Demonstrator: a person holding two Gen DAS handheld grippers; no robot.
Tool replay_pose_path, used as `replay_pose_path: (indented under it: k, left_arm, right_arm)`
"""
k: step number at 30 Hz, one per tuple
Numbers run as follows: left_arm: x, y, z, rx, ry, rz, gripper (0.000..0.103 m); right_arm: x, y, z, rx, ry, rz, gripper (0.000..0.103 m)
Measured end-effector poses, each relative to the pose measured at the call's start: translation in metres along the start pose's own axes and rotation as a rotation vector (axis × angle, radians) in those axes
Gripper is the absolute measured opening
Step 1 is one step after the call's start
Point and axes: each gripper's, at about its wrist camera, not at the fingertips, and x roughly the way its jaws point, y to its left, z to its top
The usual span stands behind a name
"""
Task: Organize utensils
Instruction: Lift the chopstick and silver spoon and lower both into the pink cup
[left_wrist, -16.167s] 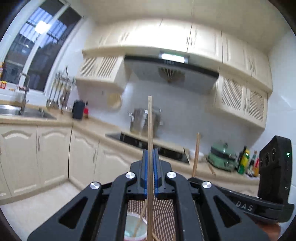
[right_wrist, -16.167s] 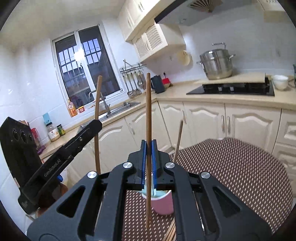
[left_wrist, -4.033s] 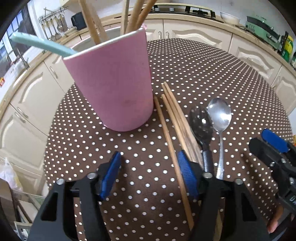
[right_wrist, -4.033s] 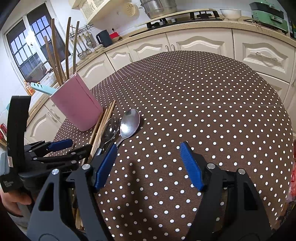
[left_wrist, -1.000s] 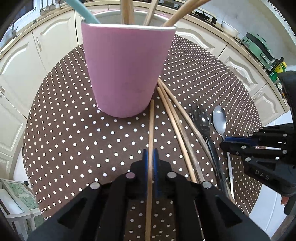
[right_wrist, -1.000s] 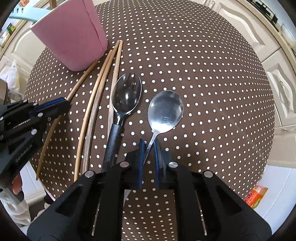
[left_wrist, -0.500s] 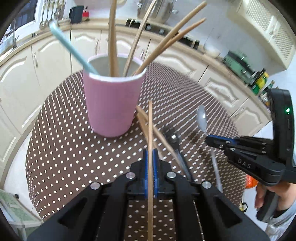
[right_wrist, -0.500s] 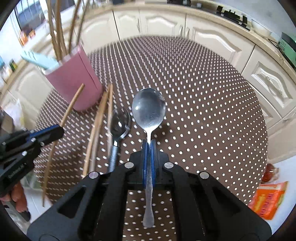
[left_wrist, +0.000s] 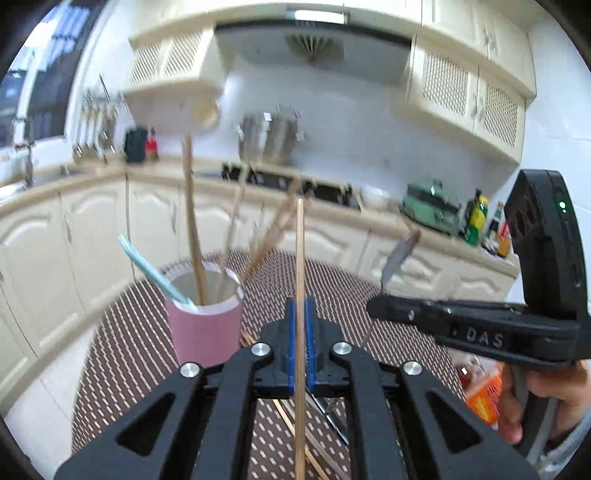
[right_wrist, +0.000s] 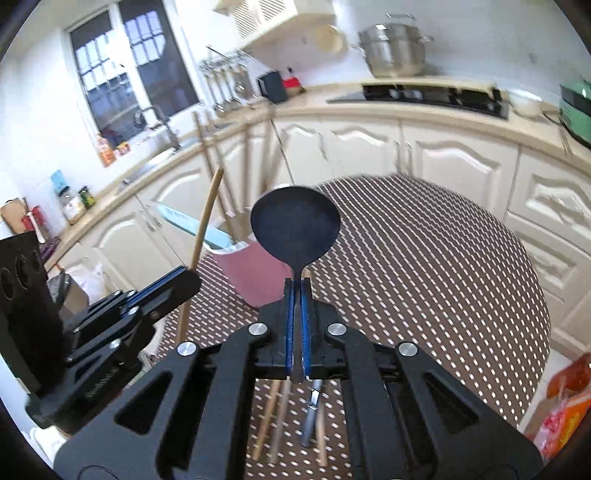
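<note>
Chopstick (left_wrist: 300, 280) stands upright, clenched betw left gripper (left_wrist: 300, 347) fingers; pink cup (left_wrist: 205, 325) sits ahead-left and below on worktop (left_wrist: 369, 295). Right gripper (right_wrist: 295, 325) fingers clamp spoon (right_wrist: 295, 227) by its handle, bowl up, cup just beyond. Left looks nearer the cup, so prob tip chopstick down first.

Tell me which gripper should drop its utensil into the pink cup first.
Left, probably. The left gripper holds its chopstick upright just right of the pink cup, whose mouth shows open. The right gripper holds the spoon bowl up, seemingly farther from the cup.
</note>
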Motion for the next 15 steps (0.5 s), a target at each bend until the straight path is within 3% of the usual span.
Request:
replay_pose_path:
  k: [7, 9, 15]
  left_arm:
    - [-0.016, 0.026, 0.029, -0.065, -0.202, 0.033, 0.005]
    - [-0.019, 0.034, 0.038, -0.085, -0.245, 0.009, 0.005]
    - [-0.009, 0.047, 0.060, -0.146, -0.359, 0.040, 0.005]
  right_arm:
    - [0.002, 0.031, 0.032, -0.035, -0.091, 0.069, 0.004]
    - [0.007, 0.036, 0.043, -0.053, -0.112, 0.079, 0.004]
    - [0.020, 0.053, 0.070, -0.112, -0.150, 0.087, 0.004]
